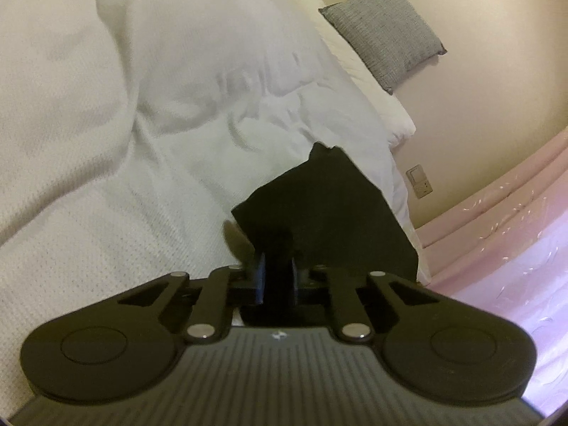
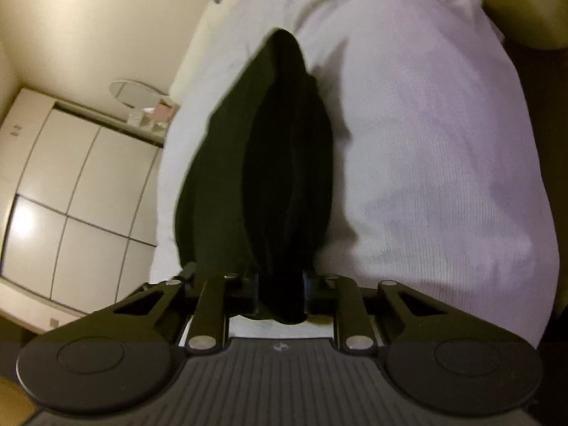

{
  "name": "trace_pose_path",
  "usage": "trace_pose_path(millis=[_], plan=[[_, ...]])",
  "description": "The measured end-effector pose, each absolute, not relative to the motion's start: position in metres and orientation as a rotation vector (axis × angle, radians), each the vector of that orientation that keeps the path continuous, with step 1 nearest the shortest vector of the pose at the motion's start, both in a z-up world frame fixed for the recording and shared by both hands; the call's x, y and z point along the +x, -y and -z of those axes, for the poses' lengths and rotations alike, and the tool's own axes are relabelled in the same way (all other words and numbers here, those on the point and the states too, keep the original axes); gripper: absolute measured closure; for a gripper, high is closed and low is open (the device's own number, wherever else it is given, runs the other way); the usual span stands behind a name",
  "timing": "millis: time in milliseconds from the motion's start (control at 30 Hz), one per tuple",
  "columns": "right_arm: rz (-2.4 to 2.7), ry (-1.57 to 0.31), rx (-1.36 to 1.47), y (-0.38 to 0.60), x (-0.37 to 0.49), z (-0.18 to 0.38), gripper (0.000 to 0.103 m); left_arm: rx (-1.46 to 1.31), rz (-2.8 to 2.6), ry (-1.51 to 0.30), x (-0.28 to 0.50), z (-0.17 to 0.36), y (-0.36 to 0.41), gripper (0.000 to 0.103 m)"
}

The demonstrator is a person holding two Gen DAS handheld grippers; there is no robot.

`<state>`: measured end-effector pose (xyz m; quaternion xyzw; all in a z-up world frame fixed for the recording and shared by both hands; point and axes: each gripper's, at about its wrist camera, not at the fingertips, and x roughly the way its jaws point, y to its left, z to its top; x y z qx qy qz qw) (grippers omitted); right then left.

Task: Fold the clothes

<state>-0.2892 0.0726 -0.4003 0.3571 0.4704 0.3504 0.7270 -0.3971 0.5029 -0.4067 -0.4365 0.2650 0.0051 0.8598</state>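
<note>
A black garment point(image 1: 326, 209) lies on a white bed cover point(image 1: 142, 142) near the bed's edge. In the left wrist view my left gripper point(image 1: 278, 269) is shut on a corner of the black garment, low over the cover. In the right wrist view the same black garment point(image 2: 262, 163) stretches away in long folds above the bed, and my right gripper point(image 2: 280, 291) is shut on its near end. The fingertips of both grippers are hidden in the dark cloth.
A grey cushion point(image 1: 387, 28) leans on white pillows at the head of the bed. A wall socket point(image 1: 419, 181) and pink bedding point(image 1: 514, 220) lie to the right. White wardrobe doors point(image 2: 71, 191) and a round mirror point(image 2: 138, 94) stand left of the bed.
</note>
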Motion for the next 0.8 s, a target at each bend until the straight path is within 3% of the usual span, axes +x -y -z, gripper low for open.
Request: trace_pose_path(millis=[100,233,300,333,533,567,667,800], plan=[[-0.769,-1.036,0.753,-0.068,-0.285,0.400,0.083,-0.947,-0.071,-0.531,-0.410,0.408,-0.509,0.097],[-0.735,-1.076,0.793,-0.059,-0.283,0.409,0.075,-1.040,-0.112,-0.506,-0.438,0.412,-0.519,0.100],[-0.737,-1.009,0.718,-0.053,-0.286,0.393,0.062,-1.035,-0.084,-0.485,-0.443,0.405,-0.512,0.090],[-0.741,-0.971,0.689,-0.052,-0.287,0.386,0.060,-1.024,-0.074,-0.477,-0.443,0.402,-0.509,0.077],[-0.776,-0.805,0.503,-0.069,-0.284,0.368,0.060,-0.870,-0.188,-0.580,-0.401,0.403,-0.489,0.071],[-0.756,-0.817,0.439,-0.076,-0.280,0.371,0.064,-0.823,-0.233,-0.617,-0.394,0.403,-0.485,0.071],[-0.697,-0.923,0.454,-0.075,-0.270,0.383,0.065,-0.688,-0.351,-0.622,-0.395,0.381,-0.464,0.072],[-0.673,-0.925,0.394,-0.074,-0.280,0.368,0.064,-0.468,-0.509,-0.657,-0.404,0.338,-0.425,0.075]])
